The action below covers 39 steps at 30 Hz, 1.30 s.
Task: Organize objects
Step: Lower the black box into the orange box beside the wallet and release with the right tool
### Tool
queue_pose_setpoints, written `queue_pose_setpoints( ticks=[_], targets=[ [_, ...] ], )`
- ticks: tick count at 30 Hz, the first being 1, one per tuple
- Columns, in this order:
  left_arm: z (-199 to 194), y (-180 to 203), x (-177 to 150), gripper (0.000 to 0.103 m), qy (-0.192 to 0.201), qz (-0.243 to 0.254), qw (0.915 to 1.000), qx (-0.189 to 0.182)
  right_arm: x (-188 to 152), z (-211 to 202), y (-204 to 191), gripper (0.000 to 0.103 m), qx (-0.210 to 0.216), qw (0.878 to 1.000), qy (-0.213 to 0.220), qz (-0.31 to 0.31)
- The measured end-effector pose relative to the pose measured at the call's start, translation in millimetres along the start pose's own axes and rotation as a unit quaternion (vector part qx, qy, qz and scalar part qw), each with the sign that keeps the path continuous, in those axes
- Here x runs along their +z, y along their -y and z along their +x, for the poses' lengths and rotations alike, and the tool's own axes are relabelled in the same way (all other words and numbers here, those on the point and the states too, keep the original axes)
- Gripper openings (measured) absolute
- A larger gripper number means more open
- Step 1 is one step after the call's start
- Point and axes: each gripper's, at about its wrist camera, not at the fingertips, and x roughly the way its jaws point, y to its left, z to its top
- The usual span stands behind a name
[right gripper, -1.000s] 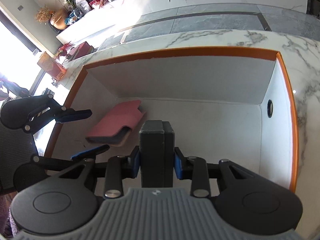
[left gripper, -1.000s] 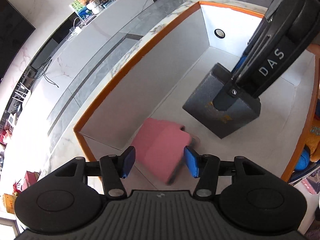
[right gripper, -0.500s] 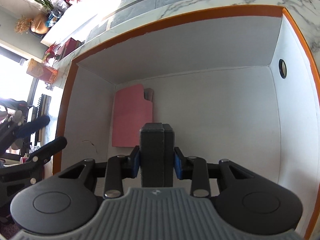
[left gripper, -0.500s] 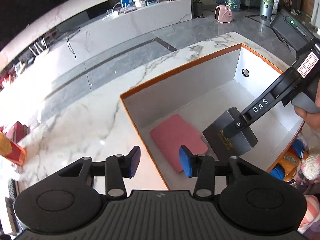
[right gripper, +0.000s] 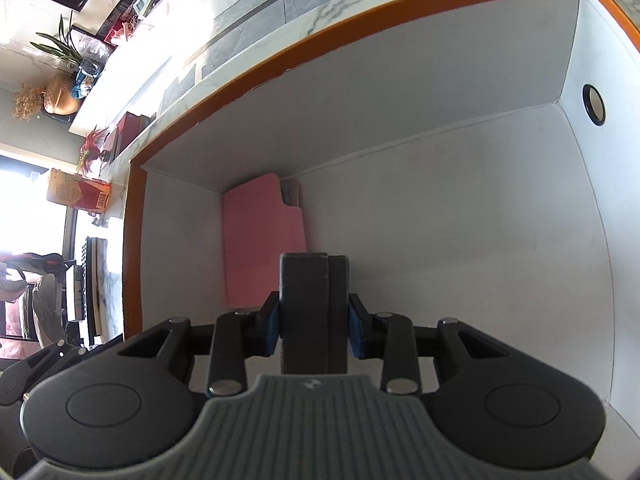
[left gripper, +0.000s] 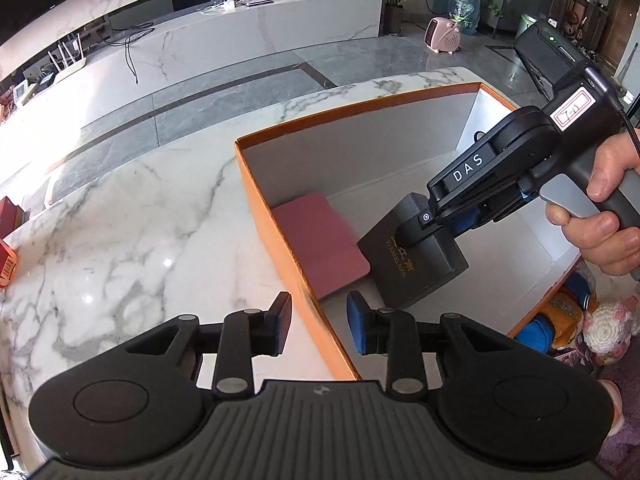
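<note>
An orange-rimmed box (left gripper: pixel 264 196) with white inner walls stands on the marble counter. A pink wallet (left gripper: pixel 320 240) lies flat on its floor in the left corner, also in the right wrist view (right gripper: pixel 260 240). My right gripper (right gripper: pixel 313 328) is shut on a dark grey box (right gripper: pixel 312 304) and holds it inside the orange box, beside the wallet; the left wrist view shows this dark box (left gripper: pixel 412 264) with gold lettering. My left gripper (left gripper: pixel 318 326) is open and empty, above the box's near left wall.
Marble counter (left gripper: pixel 120 240) spreads left of the box. Stuffed toys (left gripper: pixel 580 320) lie right of the box. Red boxes (left gripper: pixel 6 240) sit at the counter's far left. The box's end wall has a round hole (right gripper: pixel 593 108).
My left gripper let go of the pink wallet and pulled back up out of the box. The wallet now lies flat. My right gripper moved deeper into the box with the dark box.
</note>
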Motion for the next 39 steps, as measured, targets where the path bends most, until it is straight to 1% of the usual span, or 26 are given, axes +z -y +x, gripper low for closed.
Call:
queue_pose_setpoints(
  ticks=[4,7,8,9,12,13,15,16,17,19,21,22,23,26,28,29,31,35,37,38,39],
  targets=[
    [3.0,-2.0,-1.5,0.036,0.002,-0.008,1.0,-0.004,5.3,-3.1,0.4,0.035,-0.005,1.0,-0.005,-0.011],
    [4.9,-2.3,-1.2,0.036,-0.003,-0.009,1.0,-0.002,13.6,-8.8,-2.8,0.035,-0.024,0.999,0.012,-0.036],
    [5.2,-2.2,-0.7,0.034,-0.006,-0.008,1.0,-0.001,17.3,-9.0,-3.3,0.035,-0.035,0.998,0.021,-0.044],
    [5.6,-1.8,-0.6,0.03,-0.007,-0.006,1.0,-0.001,21.2,-8.1,-2.4,0.035,-0.038,0.998,0.024,-0.047],
    [6.9,-0.6,-0.8,0.025,-0.009,-0.002,1.0,0.001,30.5,-4.7,2.9,0.035,-0.013,0.999,0.02,-0.031],
    [7.3,-0.4,-0.7,0.025,-0.01,-0.002,0.9999,0.0,33.3,-5.2,5.6,0.036,-0.006,0.999,0.021,-0.025],
    [8.0,-0.2,-0.6,0.024,-0.011,-0.002,0.9999,0.0,36.3,-4.1,6.4,0.036,-0.016,0.999,0.03,-0.03],
    [8.1,0.6,-0.4,0.024,-0.011,-0.001,0.9999,0.002,36.9,-4.5,6.7,0.038,-0.022,0.998,0.036,-0.036],
    [8.4,0.9,-0.3,0.023,-0.011,0.0,0.9999,0.003,37.3,-4.7,6.5,0.042,-0.031,0.998,0.039,-0.045],
    [9.1,2.0,-0.3,0.022,-0.012,0.002,0.9999,0.005,36.0,-0.9,0.3,0.046,-0.057,0.995,0.043,-0.069],
    [9.7,3.3,-0.4,0.022,-0.015,0.006,0.9998,0.007,36.0,1.2,-2.2,0.054,-0.083,0.991,0.039,-0.093],
    [9.9,3.6,-0.4,0.022,-0.016,0.007,0.9998,0.008,35.1,1.1,-0.7,0.055,-0.093,0.99,0.037,-0.1],
    [9.3,4.1,-0.4,0.022,-0.015,0.008,0.9998,0.009,34.8,1.2,0.0,0.057,-0.098,0.989,0.035,-0.105],
    [7.1,5.0,1.0,0.022,-0.012,0.006,0.9998,0.012,31.9,0.5,0.4,0.069,-0.102,0.986,0.025,-0.129],
    [6.9,6.4,1.9,0.02,-0.013,0.009,0.9997,0.018,27.2,3.3,-5.3,0.075,-0.109,0.979,0.006,-0.174],
    [7.0,7.0,2.1,0.02,-0.014,0.01,0.9997,0.02,23.3,5.9,-8.1,0.077,-0.114,0.973,-0.006,-0.2],
    [7.3,7.4,2.4,0.018,-0.014,0.012,0.9995,0.024,14.1,6.9,-12.1,0.077,-0.13,0.959,-0.022,-0.25],
    [7.6,6.7,2.7,0.018,-0.015,0.012,0.9995,0.024,-3.3,14.3,-23.5,0.077,-0.16,0.923,-0.036,-0.348],
    [7.8,6.5,3.1,0.018,-0.016,0.012,0.9995,0.024,-11.6,19.2,-28.1,0.075,-0.176,0.903,-0.035,-0.39],
    [7.7,6.8,3.7,0.018,-0.017,0.012,0.9995,0.024,-14.9,21.9,-29.9,0.072,-0.186,0.894,-0.033,-0.407],
    [7.8,7.1,4.0,0.018,-0.017,0.012,0.9995,0.025,-17.8,24.3,-31.4,0.066,-0.197,0.885,-0.027,-0.422]
  ],
)
